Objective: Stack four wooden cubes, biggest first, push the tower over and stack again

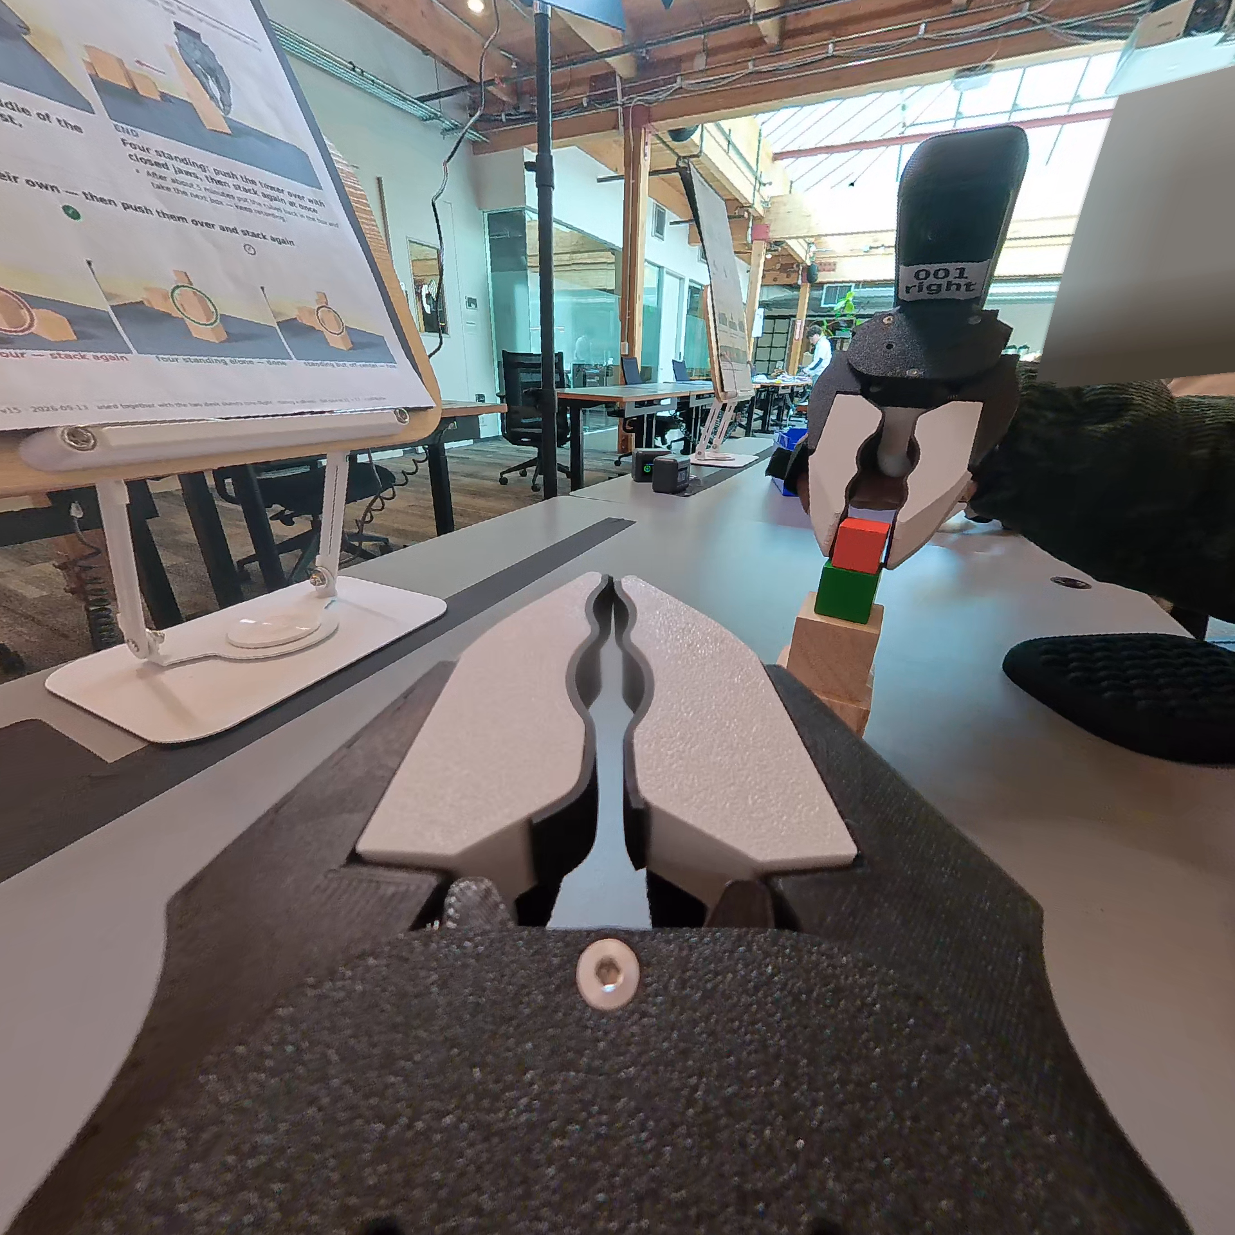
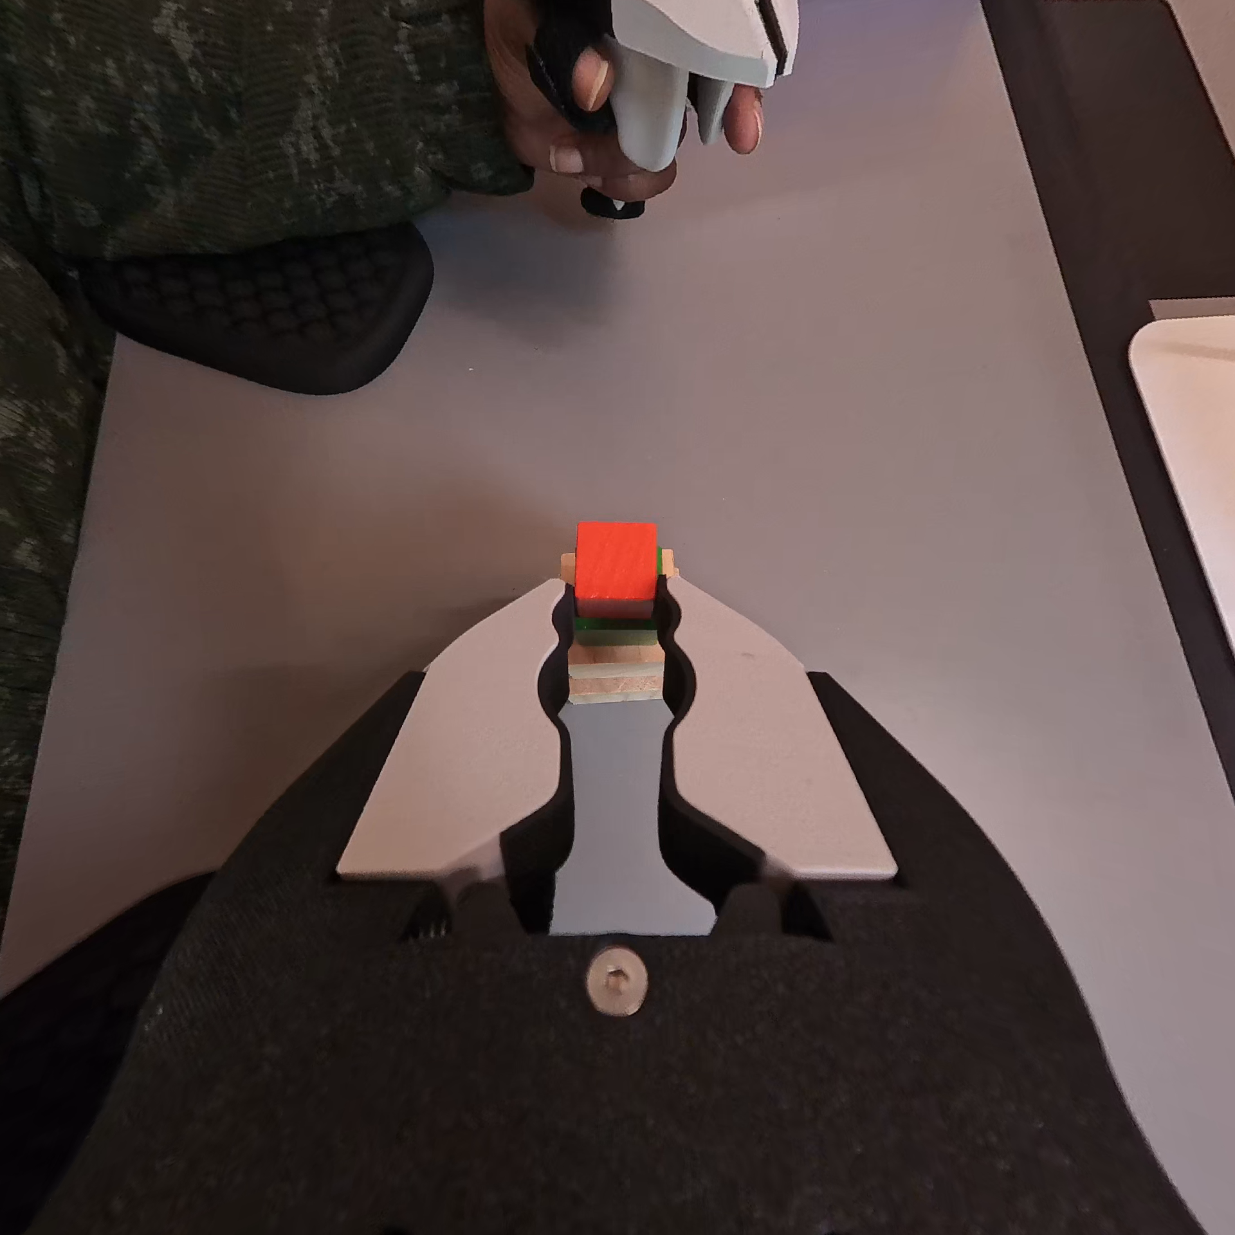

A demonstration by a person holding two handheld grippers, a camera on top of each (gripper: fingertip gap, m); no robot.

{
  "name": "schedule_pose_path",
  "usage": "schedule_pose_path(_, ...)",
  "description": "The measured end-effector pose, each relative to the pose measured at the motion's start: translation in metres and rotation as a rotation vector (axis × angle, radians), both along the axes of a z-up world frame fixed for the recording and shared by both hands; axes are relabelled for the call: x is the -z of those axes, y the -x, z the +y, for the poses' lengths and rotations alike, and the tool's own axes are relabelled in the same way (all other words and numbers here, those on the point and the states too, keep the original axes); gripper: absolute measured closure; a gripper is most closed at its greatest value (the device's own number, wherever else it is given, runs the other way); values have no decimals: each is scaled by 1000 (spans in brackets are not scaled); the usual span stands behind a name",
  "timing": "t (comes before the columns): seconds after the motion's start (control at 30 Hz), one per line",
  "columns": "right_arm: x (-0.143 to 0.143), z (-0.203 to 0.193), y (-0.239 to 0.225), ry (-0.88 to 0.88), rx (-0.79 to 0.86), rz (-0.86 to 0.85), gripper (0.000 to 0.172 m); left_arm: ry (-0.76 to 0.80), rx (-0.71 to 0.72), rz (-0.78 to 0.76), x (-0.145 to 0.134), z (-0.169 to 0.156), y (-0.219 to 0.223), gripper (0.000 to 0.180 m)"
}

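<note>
- Tabletop (image 2: 802, 401) lies bare and grey around the block tower; a dark strip (image 1: 468, 601) runs along its far side.
- Right gripper (image 2: 616, 588) pinches the red cube (image 2: 615, 561), which sits atop a green cube (image 1: 845, 591) on two wooden blocks (image 1: 832, 651).
- Left gripper (image 1: 611, 591) rests with its fingertips together, holding nothing, just beside the tower.
- Printed instruction sheet (image 1: 167, 200) stands on a white stand (image 1: 254, 661); the right gripper's handle bears a label.
- Black wrist rest (image 2: 267, 321) lies near.
</note>
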State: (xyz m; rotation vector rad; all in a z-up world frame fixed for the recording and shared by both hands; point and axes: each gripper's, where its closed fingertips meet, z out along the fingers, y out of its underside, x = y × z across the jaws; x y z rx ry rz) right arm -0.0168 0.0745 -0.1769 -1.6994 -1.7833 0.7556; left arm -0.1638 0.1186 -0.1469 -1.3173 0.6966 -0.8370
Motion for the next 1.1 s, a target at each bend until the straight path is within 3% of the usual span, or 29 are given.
schedule_pose_path(0.6, 1, 0, -1, -41, -25, -16, 136, 6, 2, 4, 2, 0, -1, 180)
schedule_pose_path(0.8, 7, 7, -4, -64, 2, -44, 124, 8, 5, 6, 2, 0, -2, 180)
schedule_pose_path(1.1, 16, 5, -1, -60, 23, -38, 140, 9, 5, 7, 3, 1, -2, 180)
